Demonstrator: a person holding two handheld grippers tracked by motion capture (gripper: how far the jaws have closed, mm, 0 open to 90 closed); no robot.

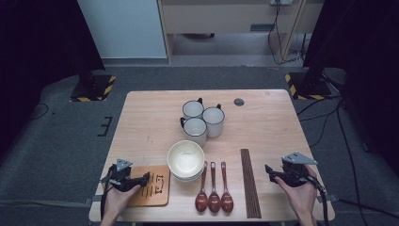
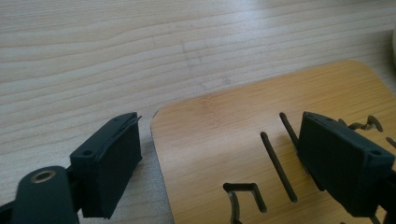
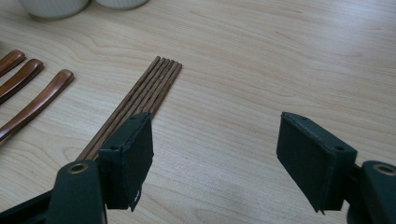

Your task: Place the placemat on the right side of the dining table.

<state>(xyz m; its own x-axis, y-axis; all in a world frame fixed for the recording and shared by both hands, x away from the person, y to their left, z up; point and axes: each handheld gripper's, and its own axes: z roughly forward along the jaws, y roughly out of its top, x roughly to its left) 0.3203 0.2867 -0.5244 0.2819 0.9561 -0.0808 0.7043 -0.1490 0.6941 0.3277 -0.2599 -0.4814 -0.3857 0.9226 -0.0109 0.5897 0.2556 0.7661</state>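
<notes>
Left gripper view: wide left claw (image 2: 219,158) straddles the wooden board (image 2: 224,135), its near end cut off.

High view looks down on the table (image 1: 150,117); gripper views skim its top closely.

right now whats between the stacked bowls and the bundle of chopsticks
Three brown wooden spoons, side by side with their bowls toward the near edge, lie between the stacked bowls and the chopsticks. The high view shows this best.
</notes>
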